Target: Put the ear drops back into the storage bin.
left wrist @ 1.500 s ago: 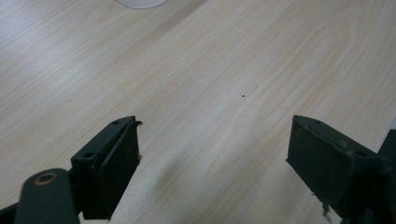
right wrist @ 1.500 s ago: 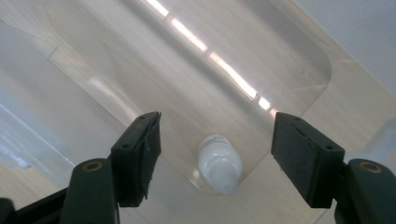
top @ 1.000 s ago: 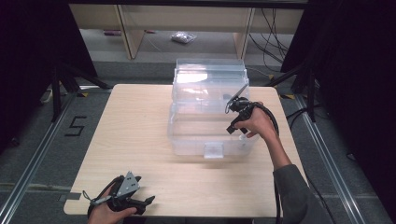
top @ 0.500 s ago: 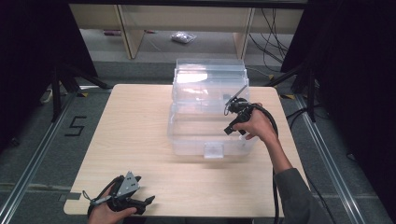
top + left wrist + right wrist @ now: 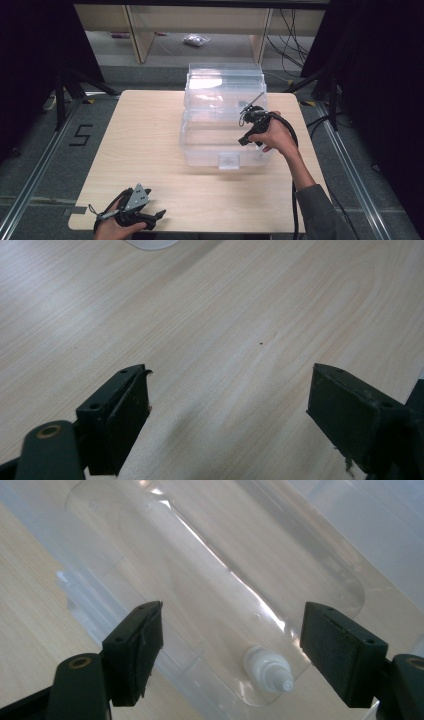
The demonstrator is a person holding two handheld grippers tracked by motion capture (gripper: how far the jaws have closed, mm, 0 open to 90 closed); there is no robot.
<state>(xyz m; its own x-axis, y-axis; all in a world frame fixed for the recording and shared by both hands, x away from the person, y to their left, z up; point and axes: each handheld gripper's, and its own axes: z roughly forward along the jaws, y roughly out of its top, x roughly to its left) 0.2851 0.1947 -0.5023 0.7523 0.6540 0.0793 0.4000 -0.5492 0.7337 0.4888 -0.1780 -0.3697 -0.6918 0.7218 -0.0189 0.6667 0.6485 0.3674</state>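
The right tool hangs over the open clear bin as before — jaws spread wide, empty, a small white bottle lying below. The left tool stays on the counter — open, empty.

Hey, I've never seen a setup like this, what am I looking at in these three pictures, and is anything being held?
A person stands at a wooden table, a hand-held two-jaw gripper in each hand. One camera looks down from above; the other two ride on the grippers. The left gripper rests near the table's front edge, jaws open over bare wood. The right gripper hangs over a clear plastic box with its lid up, jaws just opened wider, gripping nothing. A small white bottle lies in the box.
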